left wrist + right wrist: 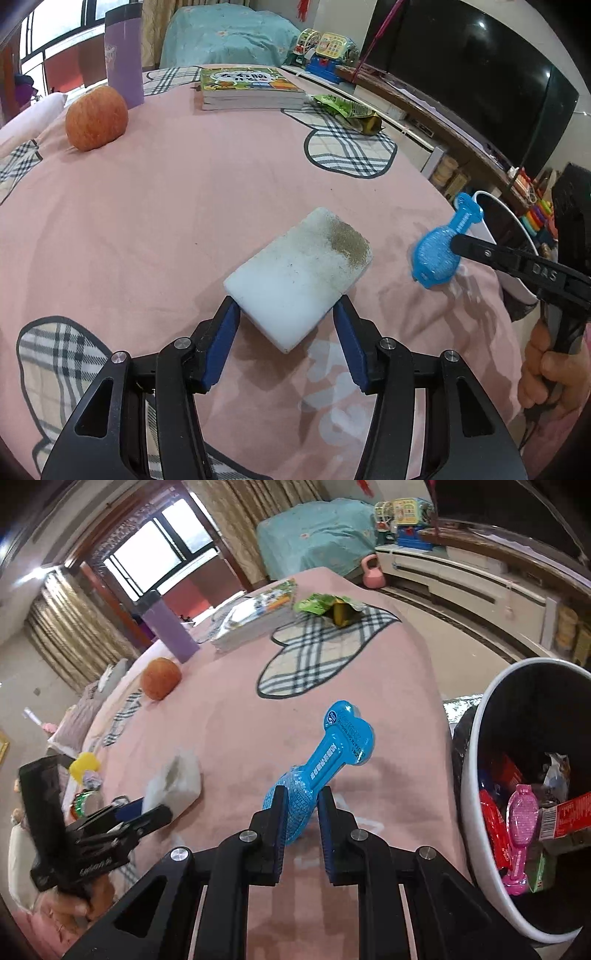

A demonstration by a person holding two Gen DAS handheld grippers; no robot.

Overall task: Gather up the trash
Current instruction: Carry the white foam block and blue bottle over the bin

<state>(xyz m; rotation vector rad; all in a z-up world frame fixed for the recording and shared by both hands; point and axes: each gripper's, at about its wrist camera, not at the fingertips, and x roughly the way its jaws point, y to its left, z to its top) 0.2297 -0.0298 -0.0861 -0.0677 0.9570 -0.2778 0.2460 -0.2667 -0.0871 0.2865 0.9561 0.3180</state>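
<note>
Right wrist view: right gripper (301,805) is clenching a blue bone-shaped plastic packet (325,760), long axis running toward 1 o'clock above the pink bedspread (229,716); white trash bin (476,775) is waiting at 3 o'clock. Left gripper (286,314) is grasping a soiled white sponge block (299,269).

The white sponge block (297,275), speckled grey-brown at one far corner, is clamped by its near end between blue pads and held tilted above the pink bedspread, left of the trash bin (476,775). The blue bone-shaped plastic packet (325,760), glossy with printed lettering, is pinched at its round textured end, its knobbed end pointing up and away, just left of the bin's white rim. Inside the black-lined bin lie red wrappers and a pink packet (519,823) of the same shape.
</note>
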